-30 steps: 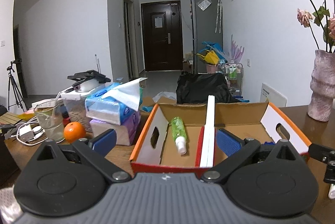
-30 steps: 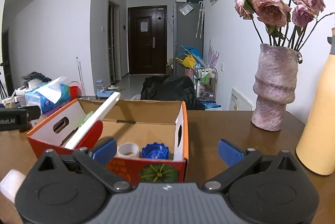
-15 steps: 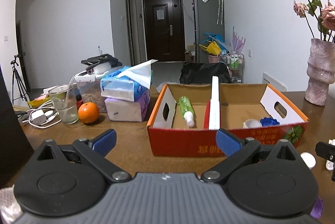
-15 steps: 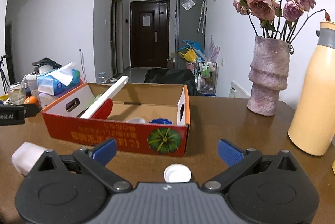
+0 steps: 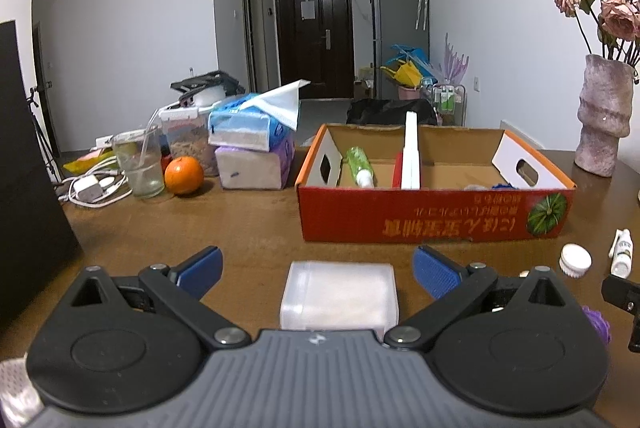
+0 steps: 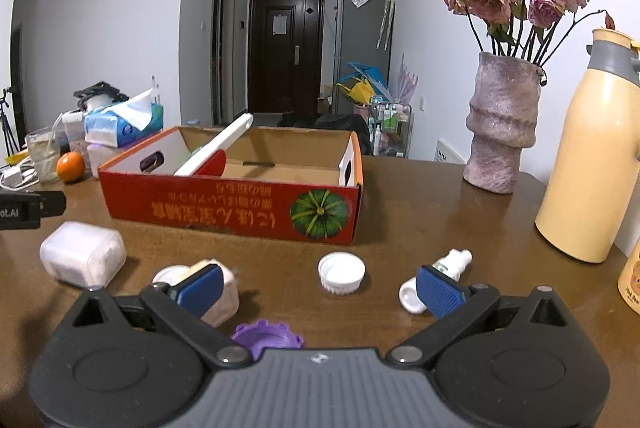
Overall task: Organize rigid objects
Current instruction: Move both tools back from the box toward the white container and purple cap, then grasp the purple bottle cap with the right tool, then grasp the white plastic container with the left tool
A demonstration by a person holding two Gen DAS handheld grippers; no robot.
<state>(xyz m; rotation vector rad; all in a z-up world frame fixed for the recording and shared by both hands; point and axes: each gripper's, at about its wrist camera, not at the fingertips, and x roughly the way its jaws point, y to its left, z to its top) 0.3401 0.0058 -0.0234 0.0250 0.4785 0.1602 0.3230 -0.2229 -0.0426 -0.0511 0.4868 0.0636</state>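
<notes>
Left claw [image 5: 316,268], jaws wide apart and empty, frames a frosted tub [image 5: 339,295] lying on the table [image 5: 240,228]; closing squarely on its flat sides should grip best. Right claw [image 6: 318,288], equally spread, holds nothing above a white cap [image 6: 341,272]. Beyond stands the box [image 5: 432,220].

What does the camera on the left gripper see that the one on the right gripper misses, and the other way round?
Only the left wrist view looks into the box far enough to show the green bottle lying left of the white divider.

Only the right wrist view shows the cream flask and the purple cap in full.

Both show the red cardboard box, the frosted white container, the white cap, the small dropper bottle, the orange and the vase.
</notes>
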